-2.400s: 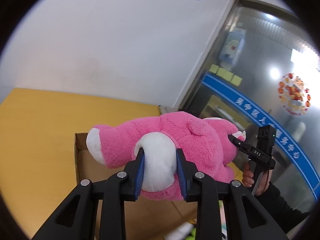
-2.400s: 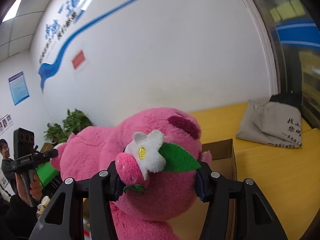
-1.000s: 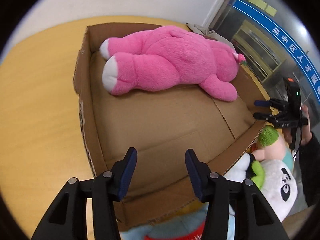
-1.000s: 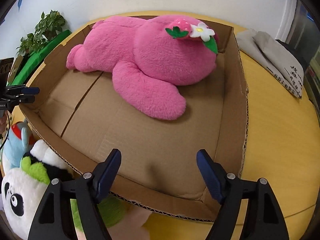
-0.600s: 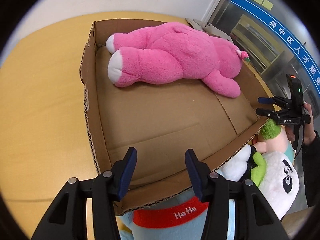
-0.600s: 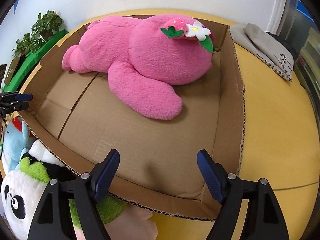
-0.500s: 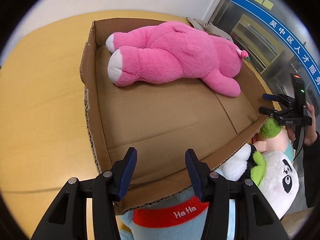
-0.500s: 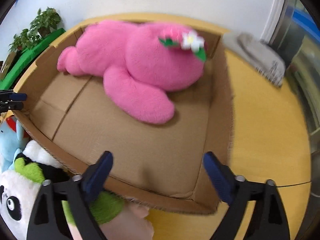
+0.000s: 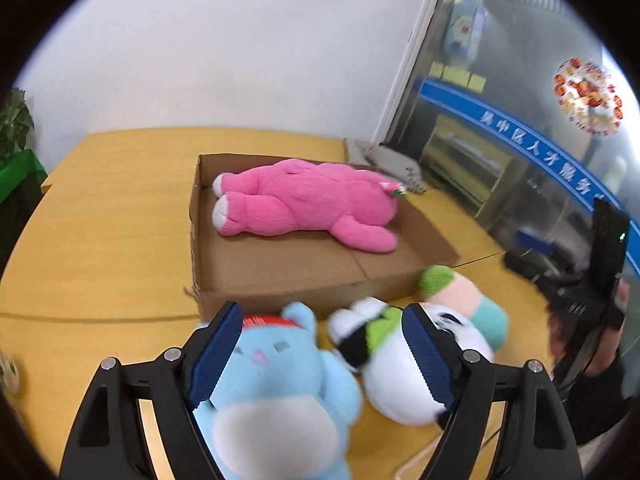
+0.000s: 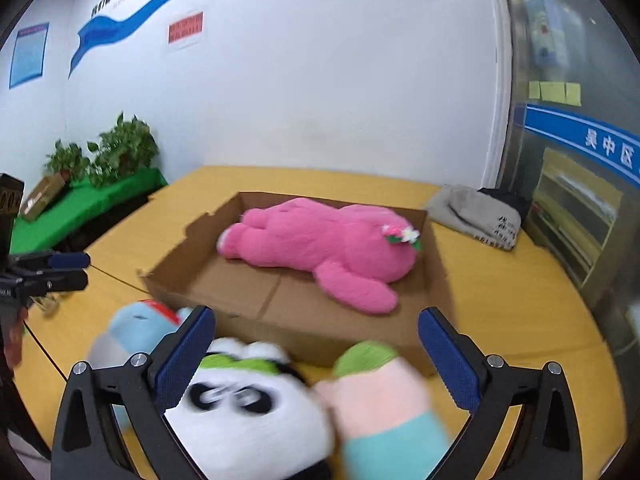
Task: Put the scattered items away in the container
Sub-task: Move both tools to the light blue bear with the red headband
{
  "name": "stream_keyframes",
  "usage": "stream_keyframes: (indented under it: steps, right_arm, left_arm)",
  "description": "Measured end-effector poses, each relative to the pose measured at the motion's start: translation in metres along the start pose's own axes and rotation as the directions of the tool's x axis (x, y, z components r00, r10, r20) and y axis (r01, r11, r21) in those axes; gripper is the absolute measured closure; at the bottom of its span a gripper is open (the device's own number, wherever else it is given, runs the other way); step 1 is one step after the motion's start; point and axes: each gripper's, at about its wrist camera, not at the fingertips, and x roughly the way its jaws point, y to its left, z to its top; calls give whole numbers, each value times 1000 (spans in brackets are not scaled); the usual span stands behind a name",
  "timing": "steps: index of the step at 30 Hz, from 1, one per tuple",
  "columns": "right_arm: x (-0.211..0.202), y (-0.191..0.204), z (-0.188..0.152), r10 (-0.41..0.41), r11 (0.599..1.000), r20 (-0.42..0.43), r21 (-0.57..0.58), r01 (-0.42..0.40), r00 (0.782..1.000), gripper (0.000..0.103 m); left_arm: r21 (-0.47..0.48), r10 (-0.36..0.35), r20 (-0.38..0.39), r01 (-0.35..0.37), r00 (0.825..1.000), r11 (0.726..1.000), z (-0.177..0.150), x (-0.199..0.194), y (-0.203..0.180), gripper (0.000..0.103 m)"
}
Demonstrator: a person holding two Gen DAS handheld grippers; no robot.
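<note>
Grippers both spread wide above loose plush toys; one toy boxed.

Pink plush bear (image 9: 304,204) lies on its side inside the cardboard box (image 9: 194,216) on the yellow table (image 9: 100,216). Left gripper (image 9: 320,354) is released over the blue plush (image 9: 276,384) and panda plush (image 9: 404,376); right gripper (image 10: 316,360) is released over the panda and the pink-and-teal plush (image 10: 384,408), all lying just outside the box's near wall.

Left hand-held gripper (image 9: 320,354) and right hand-held gripper (image 10: 318,356), jaws wide apart
</note>
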Motion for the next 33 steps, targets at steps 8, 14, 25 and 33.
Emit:
stream_keyframes:
  steps: [8, 14, 25, 33]
  right_arm:
    - [7, 47, -38, 57, 998, -66, 15, -57, 996, 0]
    - [4, 70, -45, 91, 996, -74, 8, -91, 993, 0]
    - [11, 134, -70, 299, 948, -123, -73, -309, 947, 0]
    - [60, 173, -85, 320, 927, -222, -127, -353, 921, 8]
  left_arm:
    - [-50, -2, -42, -1, 999, 999, -45, 3, 8, 21]
    - [-87, -11, -57, 6, 998, 996, -60, -1, 23, 21]
    - [-161, -50, -85, 36, 995, 986, -76, 12, 71, 21]
    - [-231, -119, -129, 87, 985, 969, -85, 37, 114, 21]
